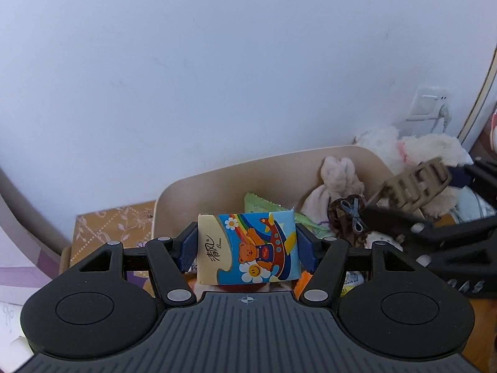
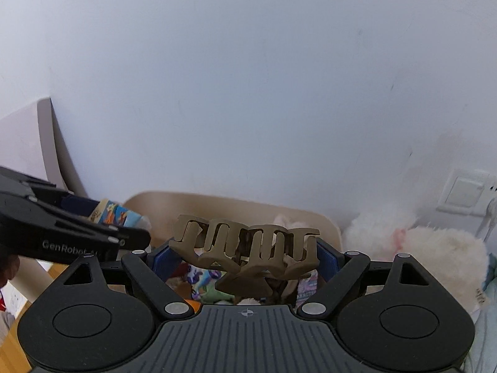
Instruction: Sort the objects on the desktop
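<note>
My left gripper (image 1: 247,247) is shut on a tissue pack (image 1: 248,248) printed with a bear and a rainbow, held above a beige bin (image 1: 217,183). My right gripper (image 2: 247,253) is shut on a tan hair claw clip (image 2: 245,248), also over the beige bin (image 2: 161,205). The clip (image 1: 416,183) and the right gripper show at the right of the left wrist view. The tissue pack (image 2: 116,214) and the left gripper show at the left of the right wrist view.
The bin holds a green packet (image 1: 261,205), a pale plush rabbit (image 1: 335,180), a brown scrunchie (image 1: 348,217) and other small items. A white plush toy (image 2: 428,248) lies right of the bin. A wall socket (image 2: 469,192) is behind it. A patterned box (image 1: 115,227) stands left of the bin.
</note>
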Available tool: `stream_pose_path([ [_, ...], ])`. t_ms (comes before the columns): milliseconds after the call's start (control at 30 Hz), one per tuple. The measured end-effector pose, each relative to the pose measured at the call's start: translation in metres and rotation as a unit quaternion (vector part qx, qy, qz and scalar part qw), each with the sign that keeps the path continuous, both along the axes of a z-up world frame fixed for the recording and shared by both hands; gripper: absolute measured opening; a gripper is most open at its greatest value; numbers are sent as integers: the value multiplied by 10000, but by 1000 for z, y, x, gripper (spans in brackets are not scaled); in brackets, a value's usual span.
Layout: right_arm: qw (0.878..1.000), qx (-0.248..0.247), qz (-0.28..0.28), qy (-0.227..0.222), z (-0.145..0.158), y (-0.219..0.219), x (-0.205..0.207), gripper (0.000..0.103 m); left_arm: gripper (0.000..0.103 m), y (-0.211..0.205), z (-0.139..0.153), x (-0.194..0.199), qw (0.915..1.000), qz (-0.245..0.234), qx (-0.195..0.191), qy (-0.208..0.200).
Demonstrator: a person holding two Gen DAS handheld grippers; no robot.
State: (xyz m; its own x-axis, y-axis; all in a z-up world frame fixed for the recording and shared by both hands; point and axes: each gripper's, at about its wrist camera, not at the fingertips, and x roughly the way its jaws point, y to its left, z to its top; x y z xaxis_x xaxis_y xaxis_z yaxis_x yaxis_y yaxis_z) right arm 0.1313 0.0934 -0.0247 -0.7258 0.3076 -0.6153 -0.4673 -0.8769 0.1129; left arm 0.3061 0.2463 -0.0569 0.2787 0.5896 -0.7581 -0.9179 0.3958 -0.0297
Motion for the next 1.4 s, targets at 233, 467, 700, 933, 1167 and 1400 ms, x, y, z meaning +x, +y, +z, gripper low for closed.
stream_pose_path([
  [233,9994,-102,-2,-325,-18,3,-14,87,65,12,-20,5,9994,153,-259,169],
  [467,9988,24,90,-471,-27,-5,-15,87,68,22,-26,8,9984,404,-389,7],
  [700,9980,183,117,-597,-27,-14,-17,98,77,14,-26,9,9985,396,-314,199],
  [933,9992,-26,-55,-394,-13,-20,8,103,79,-1,-17,3,9988,324,-328,173],
  [1167,9982,-336,-312,-374,3,-27,42,103,79,-25,4,-6,9992,273,-303,-15],
  [1400,9956,-596,-562,-452,14,-36,72,103,79,-61,22,-20,9990,251,-353,-112],
])
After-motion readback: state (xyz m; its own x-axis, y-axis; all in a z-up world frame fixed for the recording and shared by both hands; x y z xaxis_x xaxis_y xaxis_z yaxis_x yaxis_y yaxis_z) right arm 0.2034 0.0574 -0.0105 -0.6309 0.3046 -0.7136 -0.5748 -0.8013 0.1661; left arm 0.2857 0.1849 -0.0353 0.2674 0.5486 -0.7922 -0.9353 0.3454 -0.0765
